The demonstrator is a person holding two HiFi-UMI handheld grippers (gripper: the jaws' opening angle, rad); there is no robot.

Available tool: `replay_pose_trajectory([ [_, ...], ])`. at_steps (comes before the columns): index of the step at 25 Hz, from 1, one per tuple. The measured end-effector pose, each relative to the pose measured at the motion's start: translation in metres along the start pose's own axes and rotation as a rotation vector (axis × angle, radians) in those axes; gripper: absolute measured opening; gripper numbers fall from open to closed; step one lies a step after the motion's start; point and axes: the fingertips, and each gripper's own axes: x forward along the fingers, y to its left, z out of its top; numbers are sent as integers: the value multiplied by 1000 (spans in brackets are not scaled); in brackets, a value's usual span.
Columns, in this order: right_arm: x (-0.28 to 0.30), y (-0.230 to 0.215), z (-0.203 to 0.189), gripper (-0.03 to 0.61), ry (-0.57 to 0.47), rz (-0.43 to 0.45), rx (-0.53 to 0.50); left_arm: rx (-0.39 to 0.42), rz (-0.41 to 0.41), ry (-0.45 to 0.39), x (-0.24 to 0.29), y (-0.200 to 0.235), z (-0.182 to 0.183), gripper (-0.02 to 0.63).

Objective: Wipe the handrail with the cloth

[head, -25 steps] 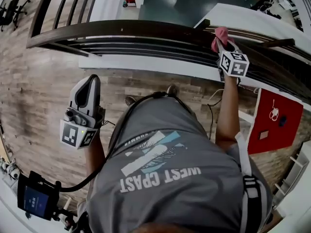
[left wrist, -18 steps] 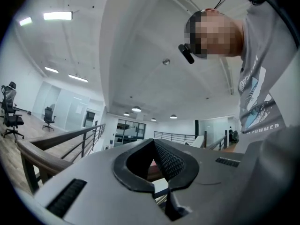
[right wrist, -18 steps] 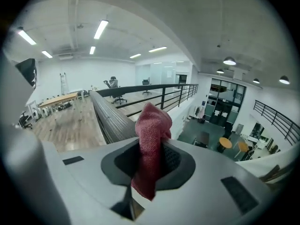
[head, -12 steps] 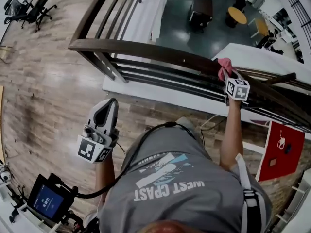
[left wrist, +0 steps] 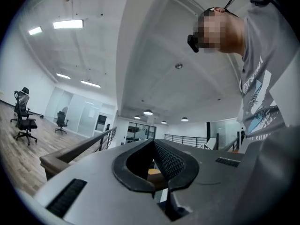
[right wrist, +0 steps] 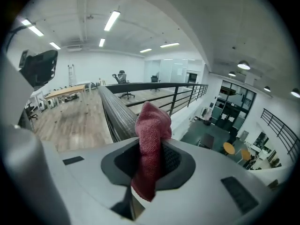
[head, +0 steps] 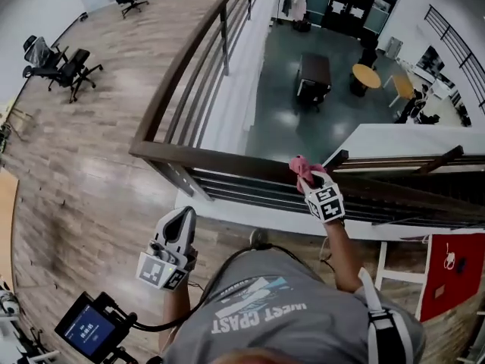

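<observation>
A dark brown handrail [head: 227, 162] runs left to right across the head view and turns away at a corner [head: 145, 149]. My right gripper [head: 309, 179] is shut on a pink-red cloth [head: 300, 164], which rests against the top of the rail. In the right gripper view the cloth [right wrist: 152, 125] stands up between the jaws, and the handrail [right wrist: 115, 109] runs away behind it. My left gripper [head: 183, 216] hangs over the wooden floor, well short of the rail. Its jaws are shut and hold nothing [left wrist: 153, 146].
Beyond the rail is a drop to a lower floor with a dark table [head: 314, 70] and a round orange table [head: 367, 74]. Office chairs [head: 64, 68] stand far left on the wood floor. A red board [head: 447, 268] sits at the right. A small screen [head: 85, 329] hangs at lower left.
The right gripper has slid the cloth leftward along the rail, towards the corner. The head view has tipped up, showing more of the lower floor. The left gripper stays off the rail.
</observation>
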Motion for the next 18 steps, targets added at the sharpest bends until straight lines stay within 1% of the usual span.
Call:
replay_pose_trajectory([
  [2, -5, -11, 0, 54, -16, 39, 23, 36, -11, 3, 20, 9, 13, 5],
  [3, -15, -22, -7, 54, -20, 45, 39, 56, -10, 8, 28, 12, 19, 5],
  [4, -28, -36, -17, 54, -12, 33, 49, 71, -4, 14, 33, 15, 23, 5],
  [5, -44, -53, -31, 54, 3, 3, 60, 79, 4, 21, 36, 17, 25, 5],
  [7, -76, -91, -57, 54, 21, -93, 116, 73, 13, 32, 41, 23, 22, 5],
  [9, -92, -119, -71, 54, 10, -194, 215, 52, -14, 53, 54, 31, 12, 5],
  [10, -92, -123, -73, 54, 7, -239, 261, 43, -43, 62, 62, 35, 7, 5],
  [11, -88, -121, -72, 54, 9, -274, 293, 38, -77, 66, 70, 37, 5, 5],
  [12, -79, -111, -66, 54, 7, -290, 309, 36, -110, 65, 76, 39, 4, 5],
  [13, -66, -95, -55, 54, -4, -279, 314, 34, -137, 59, 80, 43, 4, 5],
  [15, -28, -48, -20, 54, -36, -195, 284, 16, -183, 49, 88, 56, 4, 5],
  [17, 15, 7, 22, 54, -53, -94, 199, 2, -238, 48, 94, 71, 4, 5],
  [18, 33, 31, 39, 53, -57, -59, 159, 4, -270, 48, 94, 77, 5, 5],
])
